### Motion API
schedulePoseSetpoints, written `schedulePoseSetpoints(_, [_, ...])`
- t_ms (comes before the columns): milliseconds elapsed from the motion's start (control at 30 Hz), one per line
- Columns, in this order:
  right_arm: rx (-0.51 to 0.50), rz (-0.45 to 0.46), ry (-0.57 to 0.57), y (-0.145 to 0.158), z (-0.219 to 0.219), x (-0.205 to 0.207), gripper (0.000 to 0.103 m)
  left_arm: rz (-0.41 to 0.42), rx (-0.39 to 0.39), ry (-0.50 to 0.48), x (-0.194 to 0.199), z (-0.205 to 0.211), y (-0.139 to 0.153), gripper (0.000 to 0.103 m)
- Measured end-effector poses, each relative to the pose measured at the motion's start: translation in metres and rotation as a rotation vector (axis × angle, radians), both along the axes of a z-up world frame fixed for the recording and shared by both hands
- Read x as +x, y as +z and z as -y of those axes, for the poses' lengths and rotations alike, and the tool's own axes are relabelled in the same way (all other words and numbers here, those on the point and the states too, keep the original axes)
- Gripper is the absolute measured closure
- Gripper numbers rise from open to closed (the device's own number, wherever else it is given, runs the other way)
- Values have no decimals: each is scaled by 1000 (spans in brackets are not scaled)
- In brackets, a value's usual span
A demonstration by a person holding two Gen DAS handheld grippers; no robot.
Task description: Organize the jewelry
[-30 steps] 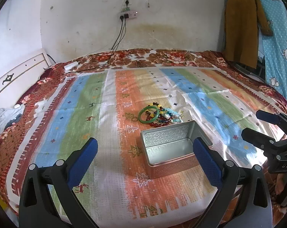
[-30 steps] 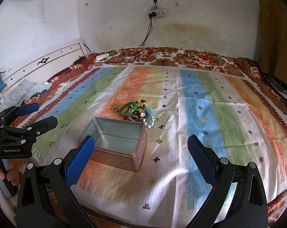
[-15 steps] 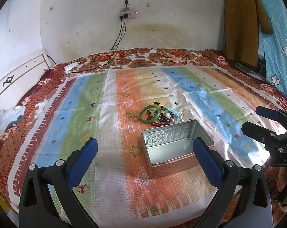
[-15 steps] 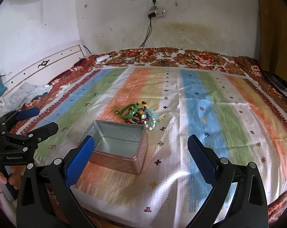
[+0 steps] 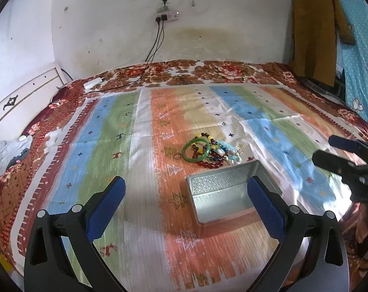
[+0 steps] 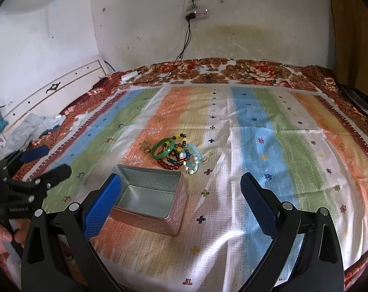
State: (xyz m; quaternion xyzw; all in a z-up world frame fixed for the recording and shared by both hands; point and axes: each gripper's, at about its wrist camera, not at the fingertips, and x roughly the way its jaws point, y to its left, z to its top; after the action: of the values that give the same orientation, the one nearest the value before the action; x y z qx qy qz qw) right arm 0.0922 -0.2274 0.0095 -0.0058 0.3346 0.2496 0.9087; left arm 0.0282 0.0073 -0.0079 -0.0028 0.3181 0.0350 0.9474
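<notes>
Green jade-coloured bangle on top, and under it a tangle of beaded bracelets, red, amber, pale blue, all heaped on the orange stripe of the bed's striped cover. Just in front of the heap, nearly touching the red beads, sits the open metal tin, bare inside, so nothing has gone in yet by the look of it. Its mouth faces up and it is parked right by the pile, which reads as a short hop for each piece. Left gripper hovers low over the near edge of the bed with its blue pads spread wide, holding nothing; right gripper is just as wide and empty, the tin showing between its pads. Each one peeks into the other's view at the side, so they flank the tin. The cover lies creased and soft, a floral blanket under it at the far end. Behind that, a stained white wall, a power strip with cables trailing down, hanging clothes to the right.
</notes>
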Motion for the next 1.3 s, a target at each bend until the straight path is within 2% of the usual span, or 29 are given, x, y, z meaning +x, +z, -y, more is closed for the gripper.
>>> schedulePoseSetpoints(167, [15,-34,7,-3,-6,14,4,-22,32,-9,16,4,-1,5])
schedulePoseSetpoints(433, [-16,7,-8,1,-15,40,4,-81,-19,19,48,-5,-9,5])
schedulePoseSetpoints(967, [-20,-61,-38,-9,-13,89,4,-137,-19,29,90,-12,-18,5])
schedulePoseSetpoints(1100, [-28,-76,-38,-14,-18,98,4,-150,-42,36,102,-18,-20,5])
schedulePoseSetpoints(1300, [-57,-93,-26,-21,-29,113,4,-160,-26,35,118,-19,-23,5])
